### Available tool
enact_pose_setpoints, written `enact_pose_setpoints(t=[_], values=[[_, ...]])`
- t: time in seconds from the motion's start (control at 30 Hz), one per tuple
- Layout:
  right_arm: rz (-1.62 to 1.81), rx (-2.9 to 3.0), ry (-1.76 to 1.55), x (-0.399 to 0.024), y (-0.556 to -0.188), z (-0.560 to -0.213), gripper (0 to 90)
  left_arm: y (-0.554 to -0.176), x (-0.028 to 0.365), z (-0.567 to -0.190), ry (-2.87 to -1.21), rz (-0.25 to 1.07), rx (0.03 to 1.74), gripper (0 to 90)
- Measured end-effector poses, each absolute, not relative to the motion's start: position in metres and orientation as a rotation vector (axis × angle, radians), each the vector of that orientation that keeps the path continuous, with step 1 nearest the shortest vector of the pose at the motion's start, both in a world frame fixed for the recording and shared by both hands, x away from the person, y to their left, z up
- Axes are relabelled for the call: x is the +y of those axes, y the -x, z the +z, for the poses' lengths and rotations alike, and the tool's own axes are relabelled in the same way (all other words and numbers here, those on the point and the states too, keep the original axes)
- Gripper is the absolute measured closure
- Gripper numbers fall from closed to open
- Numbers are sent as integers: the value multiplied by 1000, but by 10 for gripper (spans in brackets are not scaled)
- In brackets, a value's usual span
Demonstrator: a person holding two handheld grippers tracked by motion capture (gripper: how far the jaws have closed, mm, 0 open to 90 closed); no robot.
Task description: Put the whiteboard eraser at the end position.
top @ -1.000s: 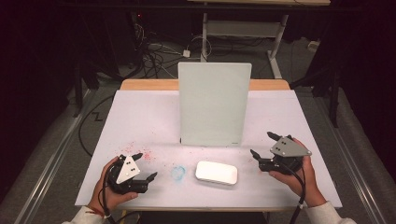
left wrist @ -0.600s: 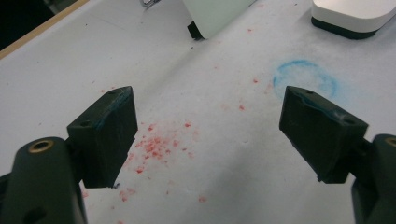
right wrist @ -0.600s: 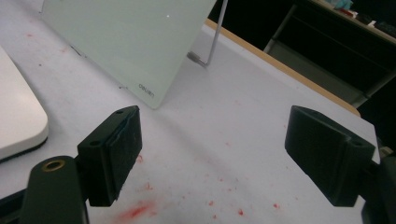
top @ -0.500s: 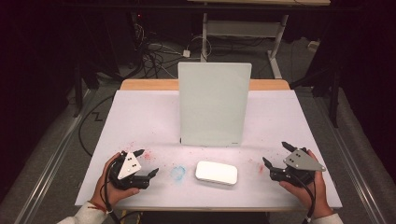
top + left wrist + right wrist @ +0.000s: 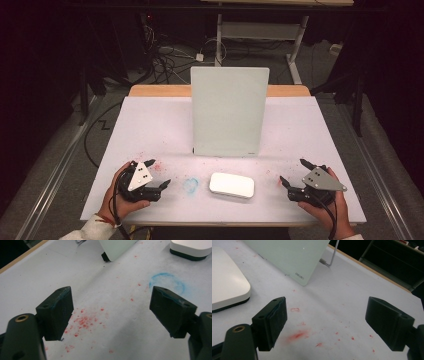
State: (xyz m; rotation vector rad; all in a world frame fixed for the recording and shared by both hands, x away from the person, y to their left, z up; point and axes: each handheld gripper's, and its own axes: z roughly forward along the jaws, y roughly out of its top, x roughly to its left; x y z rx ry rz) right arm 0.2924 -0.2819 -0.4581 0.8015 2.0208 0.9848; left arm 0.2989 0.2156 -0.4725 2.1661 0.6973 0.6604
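While both grippers rest low on the table [image 5: 150, 120], the white box [image 5: 231, 185] lies flat between them, in front of the upright board [image 5: 229, 111]; left of the box, the left gripper [image 5: 159, 175] has its jaws spread wide and empty, pointing toward the box past a blue smudge [image 5: 191, 185]; the box's long axis runs side to side, one short end facing each gripper; right of the box, the right gripper [image 5: 292, 172] is likewise wide open, holding nothing; both look about equally near, so either could close in.
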Motion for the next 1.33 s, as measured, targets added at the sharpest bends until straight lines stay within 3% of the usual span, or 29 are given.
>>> enact_pose_setpoints(t=[1.33], values=[[963, 2013, -799, -280, -294, -458, 182, -302, 212, -474, -2174, 645, 697, 187]])
